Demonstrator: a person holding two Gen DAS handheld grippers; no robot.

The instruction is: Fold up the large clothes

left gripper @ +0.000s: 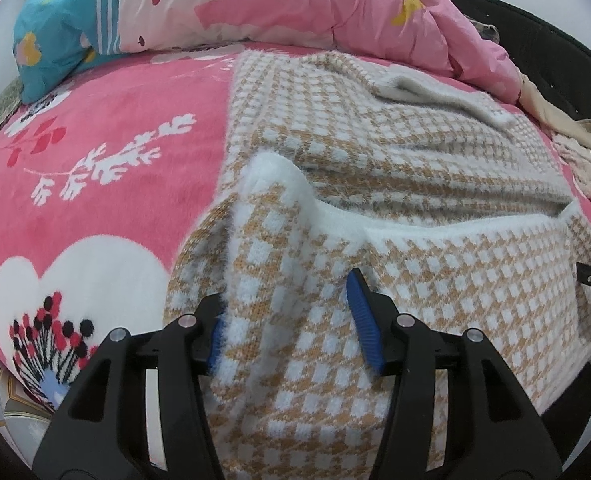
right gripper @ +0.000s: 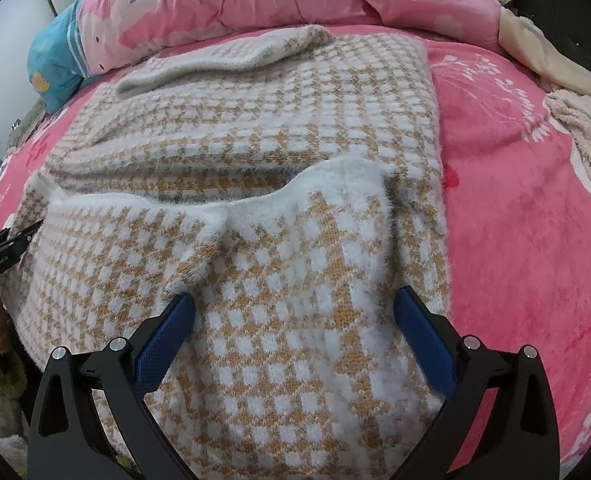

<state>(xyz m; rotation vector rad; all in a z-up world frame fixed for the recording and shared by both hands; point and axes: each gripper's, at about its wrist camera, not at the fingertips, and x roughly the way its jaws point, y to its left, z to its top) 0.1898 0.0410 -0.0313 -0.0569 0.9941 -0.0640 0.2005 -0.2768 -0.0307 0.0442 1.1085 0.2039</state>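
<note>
Fuzzy tan-and-white checked knit sweater (left gripper: 375,168) lies spread on the pink floral plush blanket (left gripper: 107,184) of the bed, its near hem folded up over the body. Left tongs (left gripper: 287,312) and right tongs (right gripper: 295,320) each sit spread apart, fabric bunched between their blue pads, not clamped.

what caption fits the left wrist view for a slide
Open left tool straddling the folded-up hem of a checked sweater on a pink blanket.
</note>
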